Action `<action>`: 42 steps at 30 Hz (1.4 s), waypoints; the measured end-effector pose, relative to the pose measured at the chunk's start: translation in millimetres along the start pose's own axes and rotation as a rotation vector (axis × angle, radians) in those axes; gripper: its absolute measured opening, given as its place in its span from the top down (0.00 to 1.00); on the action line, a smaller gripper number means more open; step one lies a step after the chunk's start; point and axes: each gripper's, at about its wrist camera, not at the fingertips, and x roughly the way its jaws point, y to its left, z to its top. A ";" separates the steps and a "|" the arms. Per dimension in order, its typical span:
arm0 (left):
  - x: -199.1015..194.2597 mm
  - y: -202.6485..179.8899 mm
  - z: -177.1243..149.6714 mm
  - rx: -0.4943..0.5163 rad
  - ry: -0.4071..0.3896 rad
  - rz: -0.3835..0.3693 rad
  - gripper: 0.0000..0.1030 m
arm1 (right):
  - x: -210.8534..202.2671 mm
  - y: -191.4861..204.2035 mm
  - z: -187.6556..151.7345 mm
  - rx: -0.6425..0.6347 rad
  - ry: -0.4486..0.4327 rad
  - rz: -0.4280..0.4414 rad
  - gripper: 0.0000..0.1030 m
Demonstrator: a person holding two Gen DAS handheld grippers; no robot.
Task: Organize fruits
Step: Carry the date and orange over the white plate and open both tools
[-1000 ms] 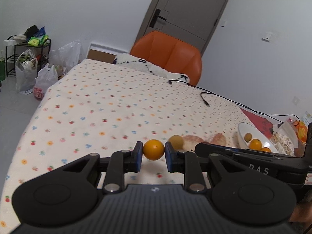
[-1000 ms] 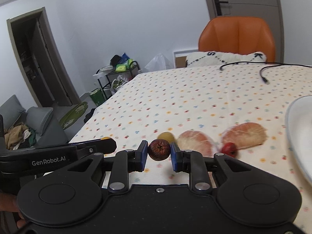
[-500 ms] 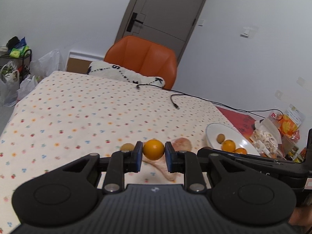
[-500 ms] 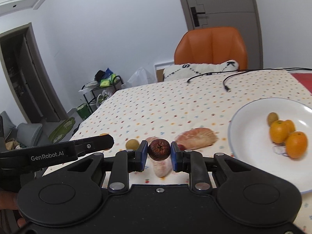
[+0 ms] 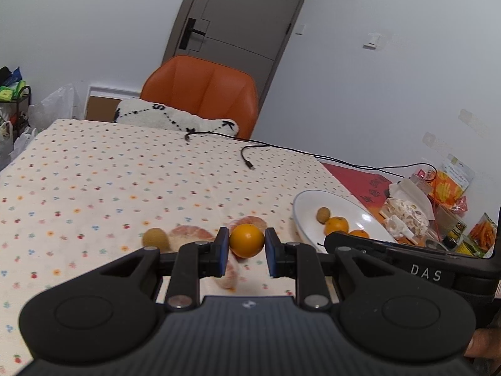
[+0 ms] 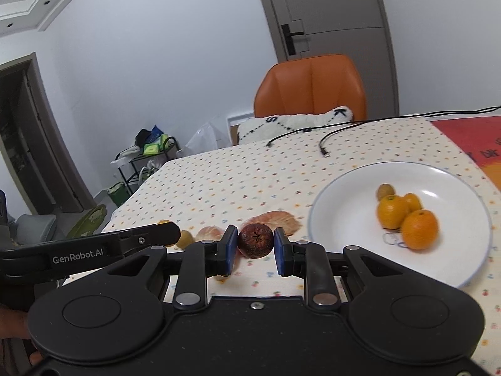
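Two clamped fruits: glossy orange (image 5: 246, 240), wrinkled dark-red fruit (image 6: 255, 240).

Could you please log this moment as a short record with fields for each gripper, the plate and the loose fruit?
left gripper: shut on an orange
right gripper: shut on a dark red fruit
white plate: holds three oranges and one small brownish fruit
loose on tablecloth: peeled pink citrus segments, one small yellow-brown fruit
plate position: right of both grippers, on the tablecloth
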 end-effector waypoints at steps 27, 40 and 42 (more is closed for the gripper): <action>35.7 -72.8 -4.2 0.093 0.036 -0.110 0.78 | -56.4 -75.2 -12.0 0.104 -0.060 -0.166 0.77; 54.1 -91.8 -7.5 0.118 0.068 -0.153 0.78 | -62.9 -91.5 -13.6 0.131 -0.072 -0.204 0.77; 57.8 -95.0 -6.8 0.122 0.073 -0.161 0.78 | -63.0 -92.1 -12.7 0.133 -0.075 -0.206 0.77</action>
